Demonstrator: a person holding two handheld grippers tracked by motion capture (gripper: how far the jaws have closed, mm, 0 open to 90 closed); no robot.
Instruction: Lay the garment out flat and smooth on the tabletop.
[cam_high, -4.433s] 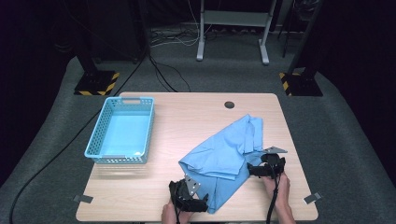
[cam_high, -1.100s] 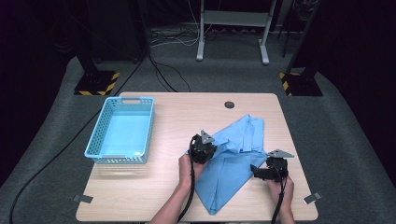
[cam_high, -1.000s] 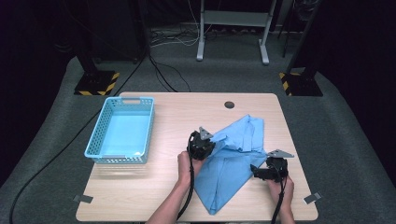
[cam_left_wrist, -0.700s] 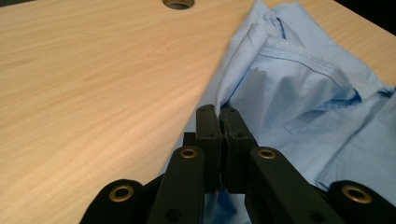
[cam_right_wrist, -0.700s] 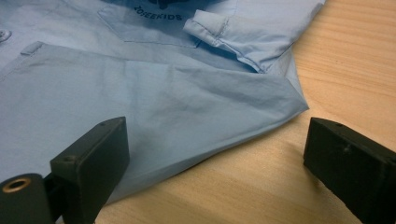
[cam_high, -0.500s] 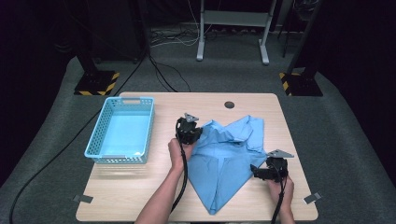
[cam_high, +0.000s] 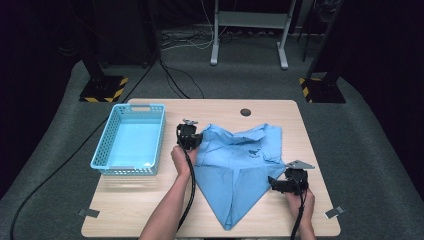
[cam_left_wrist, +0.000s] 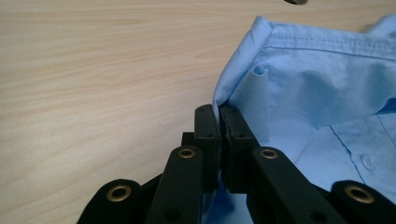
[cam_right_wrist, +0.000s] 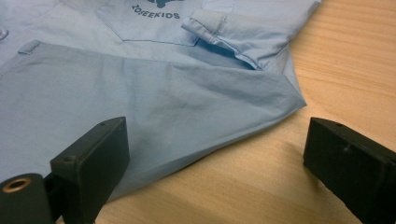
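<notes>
Far left I've got the light-blue mesh basket (cam_high: 129, 139) near the table (cam_high: 165, 207) edge, with bare wood between it and my left gripper (cam_high: 189, 136). Its jaws are clamped tight on the hemmed edge of the soft blue shirt (cam_high: 235, 167), spread mid-table. My right gripper (cam_high: 281, 184) sits wide open, holding nothing, beside the shirt's right edge.

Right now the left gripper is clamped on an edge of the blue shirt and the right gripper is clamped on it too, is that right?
Not quite. The left gripper is indeed clamped on the blue shirt, but the right gripper is not: the right gripper view shows its jaws wide apart, standing open at the shirt's edge with bare table between them.
</notes>
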